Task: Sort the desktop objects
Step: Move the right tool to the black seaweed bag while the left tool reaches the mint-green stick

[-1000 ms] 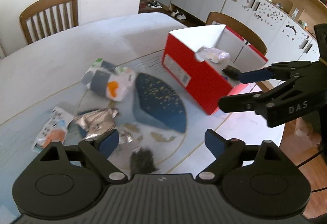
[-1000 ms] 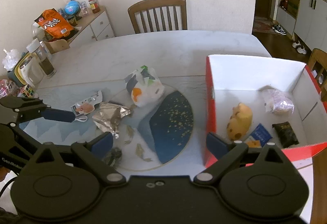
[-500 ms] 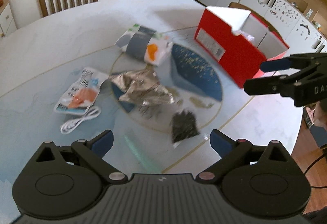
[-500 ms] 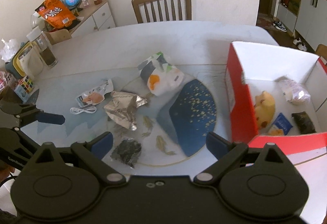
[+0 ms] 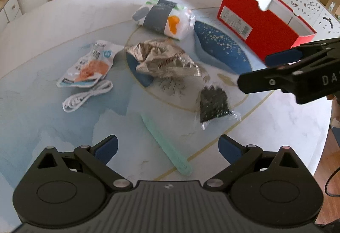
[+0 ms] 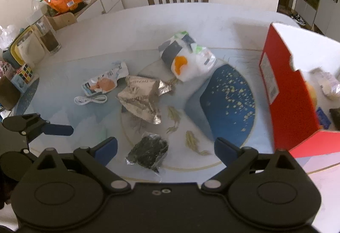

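Here the left gripper (image 5: 167,149) and right gripper (image 6: 165,149) hover empty, jaws apart, above the table (image 5: 53,20). Nearest lie a green stick (image 5: 165,146) and a dark packet (image 6: 148,151). Beyond, wrappers wait near the red box (image 5: 261,27), probably their destination.

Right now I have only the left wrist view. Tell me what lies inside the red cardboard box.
Observer: The red cardboard box holds a yellow rounded item, partly hidden by the box wall.
Operator: List the rest.
Observer: A crinkled whitish plastic bag, a small blue packet and a dark packet cut off by the frame edge.
Operator: Report what is at the table's left edge.
Observer: A multicoloured puzzle cube sits there, near a tall glass jar.
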`<state>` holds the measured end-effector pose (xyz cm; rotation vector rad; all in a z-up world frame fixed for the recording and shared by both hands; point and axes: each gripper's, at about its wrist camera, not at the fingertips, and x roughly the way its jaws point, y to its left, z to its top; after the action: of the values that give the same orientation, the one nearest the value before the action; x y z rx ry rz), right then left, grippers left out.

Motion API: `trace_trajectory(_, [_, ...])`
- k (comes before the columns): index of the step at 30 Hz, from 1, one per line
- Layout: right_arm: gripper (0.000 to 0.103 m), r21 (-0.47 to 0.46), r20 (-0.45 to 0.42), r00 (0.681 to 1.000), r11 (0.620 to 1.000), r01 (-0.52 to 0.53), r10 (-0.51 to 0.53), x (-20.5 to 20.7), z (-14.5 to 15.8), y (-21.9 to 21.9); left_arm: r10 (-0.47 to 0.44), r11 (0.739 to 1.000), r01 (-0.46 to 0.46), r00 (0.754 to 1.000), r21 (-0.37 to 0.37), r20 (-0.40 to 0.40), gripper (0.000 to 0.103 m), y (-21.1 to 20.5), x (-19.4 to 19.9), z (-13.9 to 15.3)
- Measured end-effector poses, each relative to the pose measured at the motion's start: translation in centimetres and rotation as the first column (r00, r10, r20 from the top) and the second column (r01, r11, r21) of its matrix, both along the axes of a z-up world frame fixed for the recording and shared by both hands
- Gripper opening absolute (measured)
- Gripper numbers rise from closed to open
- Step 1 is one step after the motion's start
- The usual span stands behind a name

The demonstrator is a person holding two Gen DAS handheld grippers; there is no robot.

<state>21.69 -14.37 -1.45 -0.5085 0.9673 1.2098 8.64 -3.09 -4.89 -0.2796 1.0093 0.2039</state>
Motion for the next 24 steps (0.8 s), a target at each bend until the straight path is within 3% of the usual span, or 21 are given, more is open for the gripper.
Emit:
trace_trajectory(15, [0.096, -0.072, 0.002, 1.0, 0.997, -0.023, 0.023, -1.6, -3.9, 2.5, 0.052, 0.996, -0.053, 0.998, 0.066, 0.031, 0.1, -0.5, -0.2, -1.8])
trace_trajectory(24, [0.093, -0.1, -0.012, 0.999, 0.994, -0.047, 0.046, -2.1, -5.1, 3.5, 0.0, 0.992, -0.002, 1.0, 0.125, 0.019, 0.078, -1.9, 0.1, -2.1])
